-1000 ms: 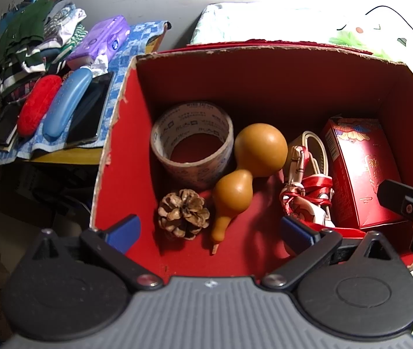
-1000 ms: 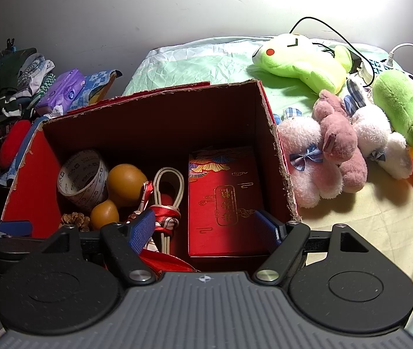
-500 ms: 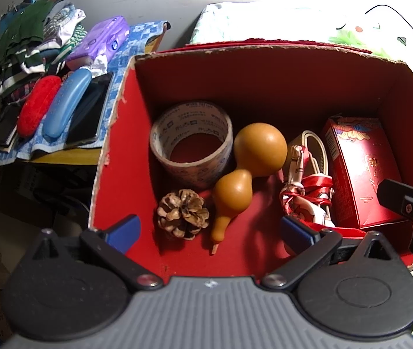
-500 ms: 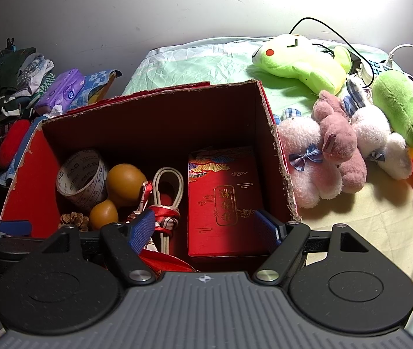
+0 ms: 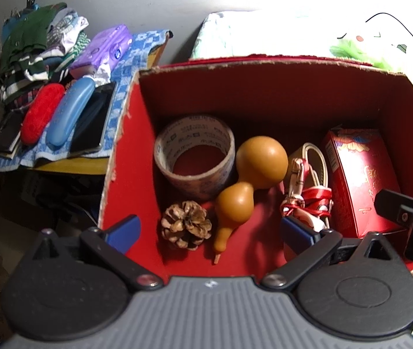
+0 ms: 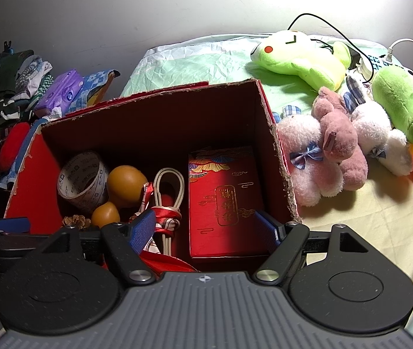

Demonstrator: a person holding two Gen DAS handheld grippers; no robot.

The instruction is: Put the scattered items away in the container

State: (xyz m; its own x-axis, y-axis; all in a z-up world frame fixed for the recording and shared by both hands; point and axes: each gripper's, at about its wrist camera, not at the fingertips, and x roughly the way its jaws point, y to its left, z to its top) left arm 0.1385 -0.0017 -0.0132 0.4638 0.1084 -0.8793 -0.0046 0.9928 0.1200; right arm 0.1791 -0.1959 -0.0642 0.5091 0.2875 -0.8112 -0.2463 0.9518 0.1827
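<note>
A red cardboard box (image 5: 125, 157) (image 6: 279, 160) holds a tape roll (image 5: 194, 157) (image 6: 81, 183), an orange gourd (image 5: 253, 180) (image 6: 125, 183), a pine cone (image 5: 186, 224) (image 6: 75, 221), a cream cord tied with red ribbon (image 5: 308, 192) (image 6: 168, 186) and a red gift box (image 5: 360, 183) (image 6: 223, 197). My left gripper (image 5: 210, 231) hovers open over the box's near left part, above the pine cone and gourd. My right gripper (image 6: 205, 226) hangs open above the gift box, its pads apart from it. Nothing is held.
Several plush toys (image 6: 331, 145) lie on the bed (image 6: 366, 221) right of the box, with cables (image 6: 308, 20) behind. Left of the box, a side table (image 5: 69, 168) carries folded clothes (image 5: 28, 49), a purple tissue pack (image 5: 104, 49), a blue case (image 5: 71, 110) and a red case (image 5: 42, 110).
</note>
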